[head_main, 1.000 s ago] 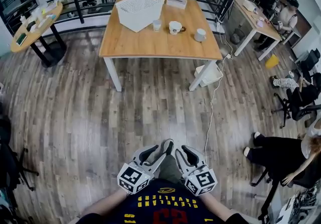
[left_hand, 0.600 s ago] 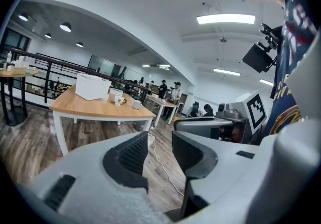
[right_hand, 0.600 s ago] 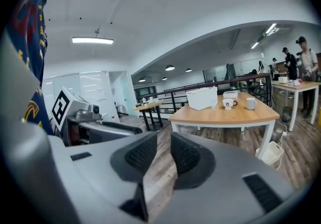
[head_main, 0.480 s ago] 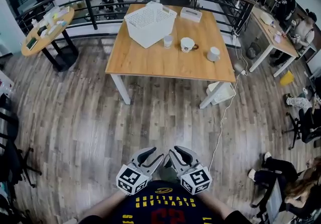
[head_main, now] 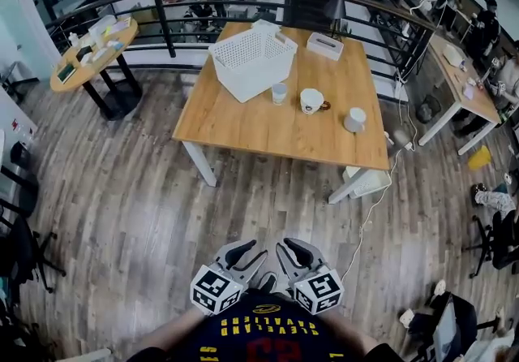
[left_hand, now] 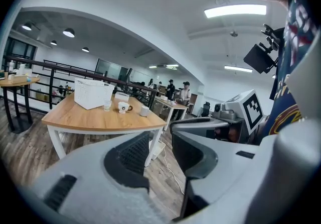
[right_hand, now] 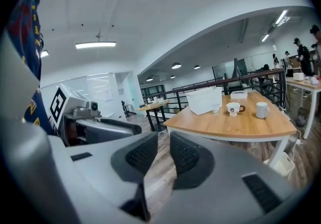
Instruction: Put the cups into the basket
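- You have three cups, all on the wooden table (head_main: 243,129) and none in the basket: a small clear glass (head_main: 279,93), a white cup with a dark handle (head_main: 310,101) and a plain white mug (head_main: 354,120).
- They stand apart from one another in a loose row. The small clear glass is just beside the near corner of the basket, and the plain white mug is farthest from it, near the table's right edge.
- There is one white basket (head_main: 253,60), perforated, upright on the far left part of the table. One white box (head_main: 325,45) lies behind it to the right.
- Your two grippers are held side by side low in front of your chest, over the plank floor (head_main: 130,206), well apart from the table. Both point toward it and a little downward.
- The left gripper (head_main: 252,250) has its jaws spread, with nothing between them.
- The right gripper (head_main: 289,246) shows a narrower gap. Its jaws have just been closing a little, and nothing is between them either.
- Compared with a second ago, the table sits lower and larger in the head view, with its cups in the same places. The round side table (head_main: 89,52) at the left has come further into view.
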Motion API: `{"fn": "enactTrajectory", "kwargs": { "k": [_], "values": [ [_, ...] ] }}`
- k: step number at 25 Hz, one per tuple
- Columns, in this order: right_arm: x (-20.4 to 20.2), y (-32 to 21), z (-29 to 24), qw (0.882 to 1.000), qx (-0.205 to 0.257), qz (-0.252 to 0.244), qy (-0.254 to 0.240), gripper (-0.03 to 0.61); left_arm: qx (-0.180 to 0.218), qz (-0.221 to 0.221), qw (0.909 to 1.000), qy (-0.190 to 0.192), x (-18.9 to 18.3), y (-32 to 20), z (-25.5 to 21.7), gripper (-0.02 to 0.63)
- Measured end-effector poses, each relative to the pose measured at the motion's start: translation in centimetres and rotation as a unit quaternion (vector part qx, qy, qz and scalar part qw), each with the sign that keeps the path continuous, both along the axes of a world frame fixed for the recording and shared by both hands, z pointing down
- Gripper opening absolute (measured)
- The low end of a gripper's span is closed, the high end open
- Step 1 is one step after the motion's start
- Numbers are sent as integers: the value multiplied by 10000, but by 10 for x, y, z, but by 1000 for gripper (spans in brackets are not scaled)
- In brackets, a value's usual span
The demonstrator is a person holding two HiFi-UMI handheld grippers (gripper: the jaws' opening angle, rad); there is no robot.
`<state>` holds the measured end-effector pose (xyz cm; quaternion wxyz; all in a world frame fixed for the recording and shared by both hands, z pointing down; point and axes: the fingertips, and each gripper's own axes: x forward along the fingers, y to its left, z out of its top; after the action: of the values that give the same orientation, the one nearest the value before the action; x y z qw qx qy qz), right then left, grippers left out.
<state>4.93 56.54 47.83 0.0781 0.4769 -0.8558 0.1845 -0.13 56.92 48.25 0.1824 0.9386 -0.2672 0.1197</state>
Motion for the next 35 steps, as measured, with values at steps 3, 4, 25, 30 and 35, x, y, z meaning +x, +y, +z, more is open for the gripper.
{"fn": "enactTrajectory", "kwargs": {
  "k": [3, 4, 25, 30, 35],
  "values": [
    [8, -13, 5, 9999, -74, 33, -69, 71, -32, -83, 9999, -65, 4, -15, 2, 138],
    [11, -18, 8, 9998, -125, 72, -103, 63, -49, -105, 9999, -94, 4, -21, 4, 138],
    [-14, -227, 14, 9974, -437, 416, 397, 54, -320, 301, 9987, 260, -21, -241, 13, 138],
    [-34, -262, 18, 9963, -543, 448, 492, 54, -361, 337, 9981, 359, -41, -282, 15, 138],
    [-38, -281, 25, 9947, -767, 462, 500, 52, -577, 294, 9972, 383, -50, -301, 25, 138]
  ]
}}
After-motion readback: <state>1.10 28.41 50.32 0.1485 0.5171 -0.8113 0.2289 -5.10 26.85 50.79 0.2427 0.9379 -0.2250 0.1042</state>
